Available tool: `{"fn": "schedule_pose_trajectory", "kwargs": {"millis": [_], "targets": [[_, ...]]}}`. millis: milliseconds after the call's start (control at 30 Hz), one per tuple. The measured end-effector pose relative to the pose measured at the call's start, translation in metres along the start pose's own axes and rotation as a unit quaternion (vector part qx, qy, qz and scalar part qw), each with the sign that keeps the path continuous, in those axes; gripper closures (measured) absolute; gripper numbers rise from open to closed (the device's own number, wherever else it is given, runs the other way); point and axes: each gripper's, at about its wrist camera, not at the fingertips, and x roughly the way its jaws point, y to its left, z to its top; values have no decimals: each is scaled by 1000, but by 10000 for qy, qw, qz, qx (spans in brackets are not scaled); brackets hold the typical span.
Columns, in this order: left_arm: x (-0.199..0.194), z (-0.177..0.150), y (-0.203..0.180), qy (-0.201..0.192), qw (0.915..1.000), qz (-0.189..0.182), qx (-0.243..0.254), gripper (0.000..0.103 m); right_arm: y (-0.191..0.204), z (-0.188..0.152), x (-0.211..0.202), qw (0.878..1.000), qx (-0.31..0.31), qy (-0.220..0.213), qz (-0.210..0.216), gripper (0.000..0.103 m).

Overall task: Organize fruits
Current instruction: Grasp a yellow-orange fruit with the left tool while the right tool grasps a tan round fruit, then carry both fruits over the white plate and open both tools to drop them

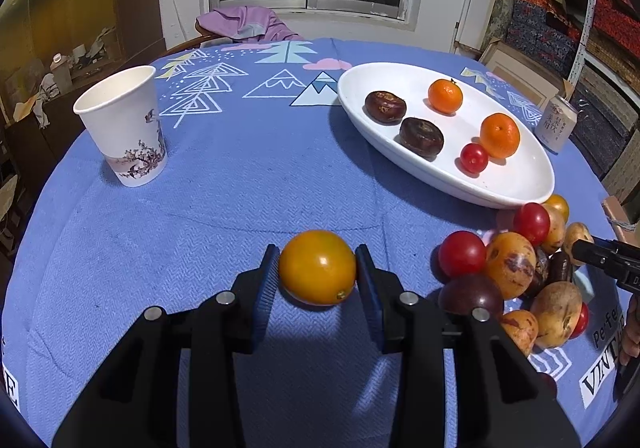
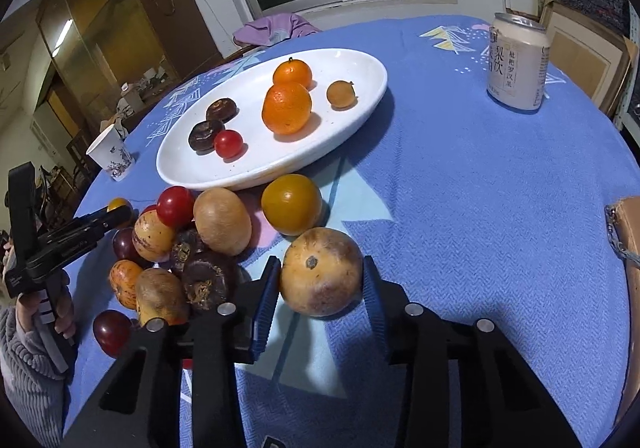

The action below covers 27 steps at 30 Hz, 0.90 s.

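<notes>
In the left wrist view my left gripper (image 1: 317, 272) is shut on a yellow-orange tomato (image 1: 317, 268), both blue pads pressing its sides just above the blue cloth. The right wrist view shows my right gripper (image 2: 322, 284) shut on a round tan, brown-blotched fruit (image 2: 322, 272) low over the cloth. Left of it lies a pile of mixed fruit (image 2: 180, 248), with a second yellow tomato (image 2: 292, 203) beside it. Behind stands a white oval plate (image 2: 180, 171) holding two oranges (image 2: 287, 107), two dark water chestnuts (image 2: 206, 135), a red cherry tomato (image 2: 229, 143) and a small tan fruit (image 2: 341, 95).
A paper cup (image 1: 124, 127) stands at the left of the round table, and a drink can (image 2: 516, 63) at the far right. A purple garment (image 1: 248, 23) hangs on a chair behind the table. A brown object (image 2: 628, 248) sits at the right edge.
</notes>
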Motion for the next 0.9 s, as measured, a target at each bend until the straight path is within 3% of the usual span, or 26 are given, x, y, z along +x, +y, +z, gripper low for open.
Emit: {"fn": "schedule_pose_trajectory", "kwargs": {"millis": [200, 300, 567, 767, 900], "targets": [[-6, -3, -1, -38, 9999, -81, -63, 65, -4, 3, -5, 9998, 119, -104, 87, 62], [-21, 2, -4, -228, 9996, -145, -84, 65, -10, 10, -28, 9983, 270, -478, 216, 62], [-54, 63, -32, -734, 9971, -218, -8, 65, -10, 67, -64, 9918, 490, -1041, 554, 62], [-25, 105, -70, -692, 9963, -501, 28, 65, 9, 117, -43, 9906, 428, -1068, 743, 62], [11, 116, -93, -459, 9975, -503, 193, 65, 14, 132, -7, 9937, 379, -793, 697, 62]]}}
